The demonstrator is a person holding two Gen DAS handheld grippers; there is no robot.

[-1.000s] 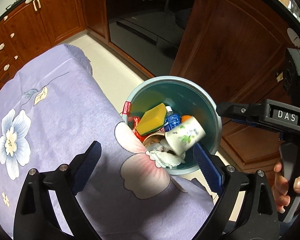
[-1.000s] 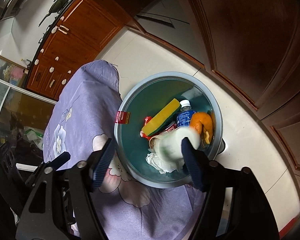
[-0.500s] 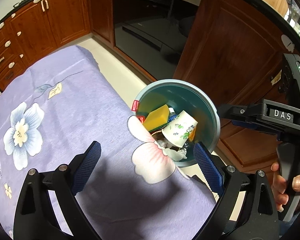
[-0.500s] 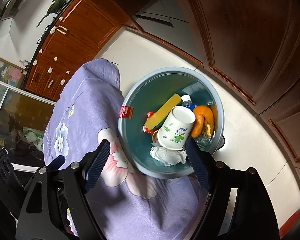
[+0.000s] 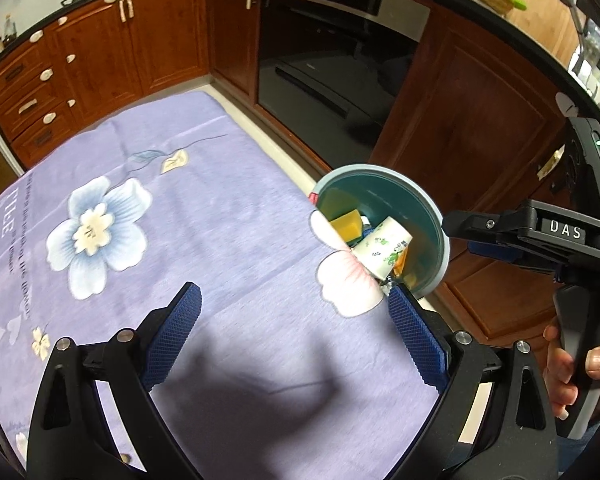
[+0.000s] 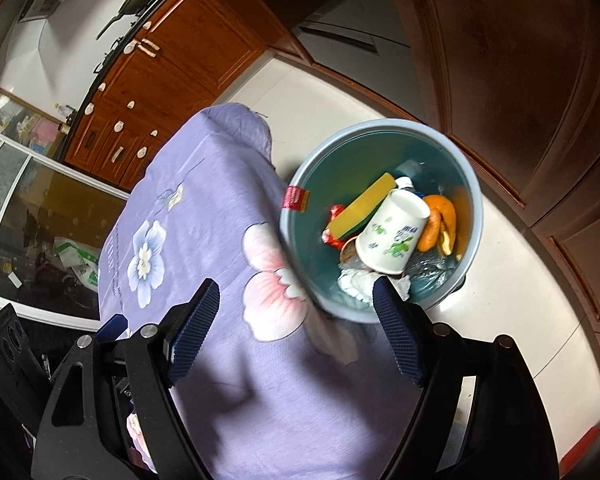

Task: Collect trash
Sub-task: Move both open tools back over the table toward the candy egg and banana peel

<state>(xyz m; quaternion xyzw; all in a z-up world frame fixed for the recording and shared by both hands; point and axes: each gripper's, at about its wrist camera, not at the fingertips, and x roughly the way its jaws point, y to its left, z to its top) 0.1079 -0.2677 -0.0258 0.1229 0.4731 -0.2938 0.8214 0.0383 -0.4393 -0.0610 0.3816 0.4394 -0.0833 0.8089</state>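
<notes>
Each black claw (image 5: 294, 328) has blue cross-hatched pads (image 5: 414, 340), silver screws, white "DAS" lettering.

From my seat, the bin (image 6: 384, 216) stands on the floor (image 6: 512, 280) just beside the table's (image 5: 228, 240) edge, cupboards (image 5: 468, 120) behind it. In the bin, a paper cup (image 6: 392, 236) lies on top, a sponge (image 6: 360, 208) to its left, peel (image 6: 440, 224) to its right, crumpled tissue (image 6: 356, 284) before it.
</notes>
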